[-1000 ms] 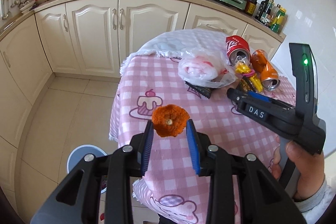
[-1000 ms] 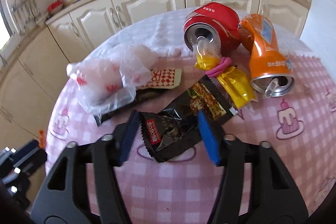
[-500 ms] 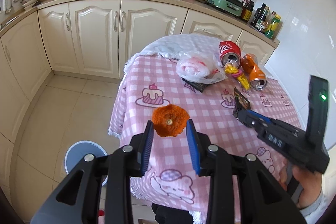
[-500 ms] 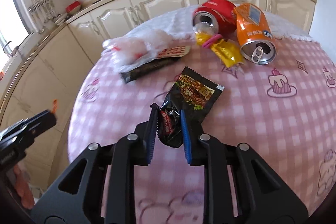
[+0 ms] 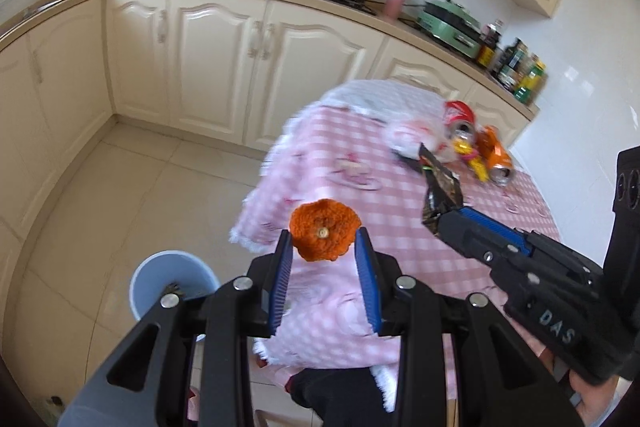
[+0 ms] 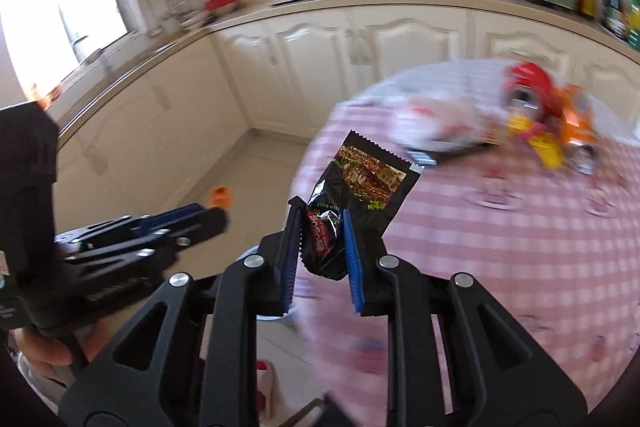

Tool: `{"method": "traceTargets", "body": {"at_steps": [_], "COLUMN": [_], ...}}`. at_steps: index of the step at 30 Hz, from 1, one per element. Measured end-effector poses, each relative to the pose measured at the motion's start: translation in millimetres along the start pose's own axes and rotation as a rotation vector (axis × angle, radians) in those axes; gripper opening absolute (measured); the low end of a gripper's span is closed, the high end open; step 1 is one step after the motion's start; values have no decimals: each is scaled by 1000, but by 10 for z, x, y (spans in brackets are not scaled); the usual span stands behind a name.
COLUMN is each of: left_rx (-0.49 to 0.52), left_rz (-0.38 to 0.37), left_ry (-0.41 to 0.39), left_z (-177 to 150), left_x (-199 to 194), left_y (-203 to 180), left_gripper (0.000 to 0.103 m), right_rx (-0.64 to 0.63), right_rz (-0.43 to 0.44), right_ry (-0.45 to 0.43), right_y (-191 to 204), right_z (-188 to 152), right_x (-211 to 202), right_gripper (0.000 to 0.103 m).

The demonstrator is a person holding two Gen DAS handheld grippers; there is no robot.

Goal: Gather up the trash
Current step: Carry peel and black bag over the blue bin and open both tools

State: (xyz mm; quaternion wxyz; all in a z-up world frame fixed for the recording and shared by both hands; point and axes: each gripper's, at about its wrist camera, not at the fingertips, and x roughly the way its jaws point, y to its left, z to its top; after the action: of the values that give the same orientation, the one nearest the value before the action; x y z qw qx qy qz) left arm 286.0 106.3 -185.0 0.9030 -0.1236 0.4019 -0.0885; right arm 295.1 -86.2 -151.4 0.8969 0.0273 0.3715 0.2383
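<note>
Right gripper [image 6: 322, 247] pinches a crumpled black snack wrapper [image 6: 360, 195] between its blue pads; the jaws have just been closing onto it, and it now hangs clear of the pink checked tablecloth [image 6: 500, 259]. Left gripper [image 5: 325, 254] is clamped on a piece of orange peel [image 5: 324, 234], held in the air beyond the table edge. Both pieces of trash are thus in transit, which suggests the carrying step between pickup and disposal.

A pale blue waste bin [image 5: 148, 283] stands on the tiled floor below and left of the left gripper, with some dark scraps already inside. The next move probably calls for bringing each load over the bin mouth and spreading the jaws only once it is above the opening.

Left on the table, well apart from both grippers: a red can [image 5: 460, 115], an orange can [image 5: 496, 155], a yellow wrapper [image 5: 476, 165] and a crumpled clear plastic bag [image 5: 412, 135]. The overhanging cloth fringe and the two grippers' closeness to each other are the likeliest hindrances.
</note>
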Motion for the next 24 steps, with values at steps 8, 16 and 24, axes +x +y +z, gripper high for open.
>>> {"method": "traceTargets", "body": {"at_steps": [8, 16, 24], "left_rx": [-146, -281, -329], "left_rz": [129, 204, 203], "left_ry": [20, 120, 197], "left_z": [-199, -381, -296], "left_x": [-109, 251, 842], "left_y": [1032, 1926, 2269], "left_gripper": [31, 31, 32], "right_rx": [-124, -189, -173], "right_rz": [130, 170, 139], "right_ry": [118, 244, 334], "right_y": [910, 1349, 1243], "right_z": [-35, -201, -311], "right_x": [803, 1673, 2300], "right_gripper": [21, 21, 21]}}
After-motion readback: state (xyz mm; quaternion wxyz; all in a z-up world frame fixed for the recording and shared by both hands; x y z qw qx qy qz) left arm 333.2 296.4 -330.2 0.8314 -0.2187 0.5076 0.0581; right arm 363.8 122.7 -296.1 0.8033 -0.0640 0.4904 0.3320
